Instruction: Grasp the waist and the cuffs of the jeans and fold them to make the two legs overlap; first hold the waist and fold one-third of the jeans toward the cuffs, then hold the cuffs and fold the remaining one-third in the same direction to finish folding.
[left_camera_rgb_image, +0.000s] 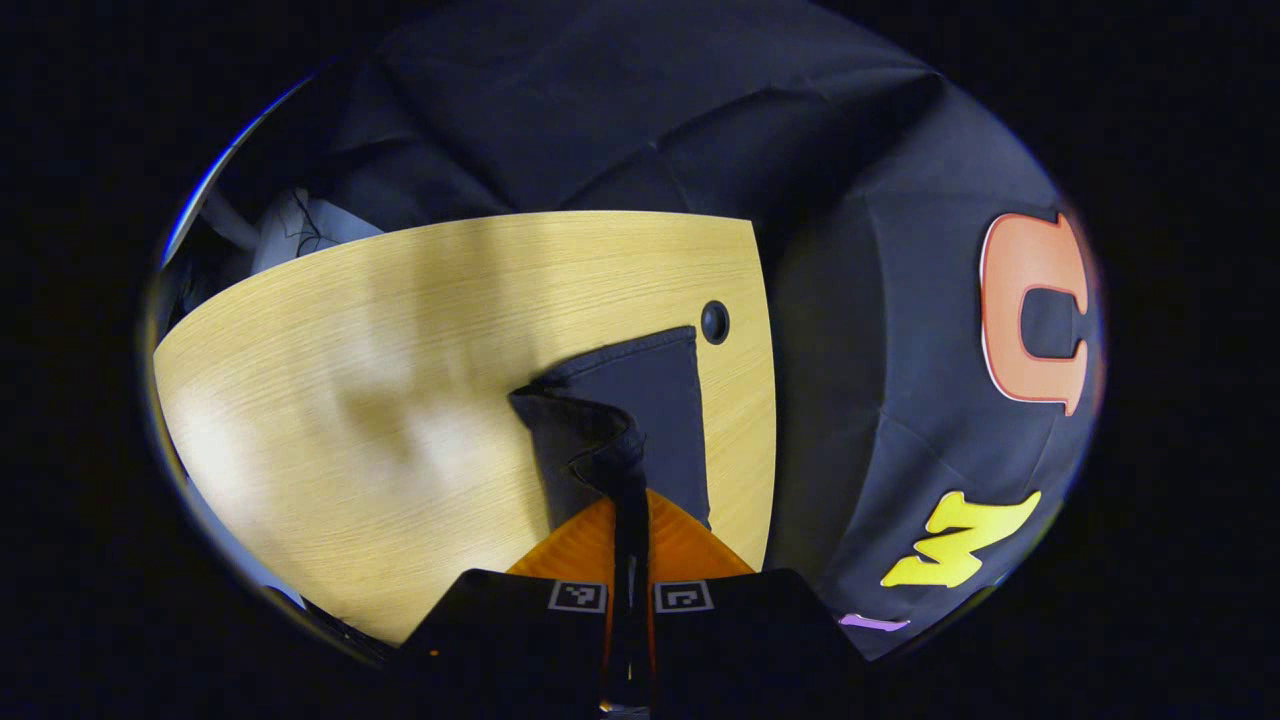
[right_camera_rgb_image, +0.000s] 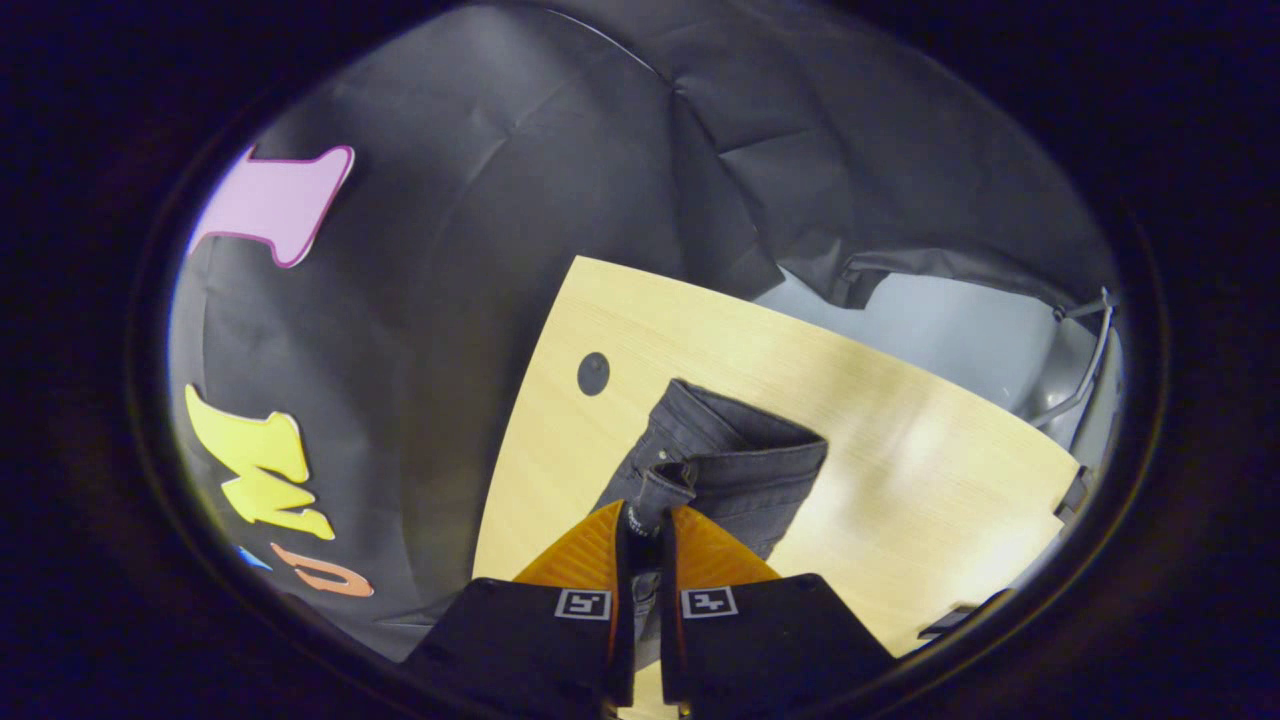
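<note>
Left gripper view: left gripper (left_camera_rgb_image: 630, 500) at 6 o'clock, both fingers pressed together on a bunched edge of the dark jeans (left_camera_rgb_image: 640, 420). Pinched fold rising between the fingers toward 12 o'clock, the rest of the cloth lying flat on the light wooden table (left_camera_rgb_image: 400, 380) beyond the tips. Cannot tell whether this pinched edge is cuff or hem. Small round dark grommet (left_camera_rgb_image: 715, 322) in the tabletop at about 1 o'clock from the jeans, just beside their far corner, not touching. Table edge running at 3 o'clock of the jeans, black cloth wall (left_camera_rgb_image: 860, 380) behind it.

Right gripper view: right gripper (right_camera_rgb_image: 645, 525) at 6 o'clock, fingers clamped on the waistband end of the jeans (right_camera_rgb_image: 730, 460), with the metal button just above the tips. Waist part lifted a little and folded over, the open waist showing toward 1 o'clock. Jeans resting on the same table (right_camera_rgb_image: 900, 470). Grommet (right_camera_rgb_image: 593, 373) at 11 o'clock from the jeans, near but apart. Black cloth wall (right_camera_rgb_image: 450, 300) at 9 to 12 o'clock.
</note>
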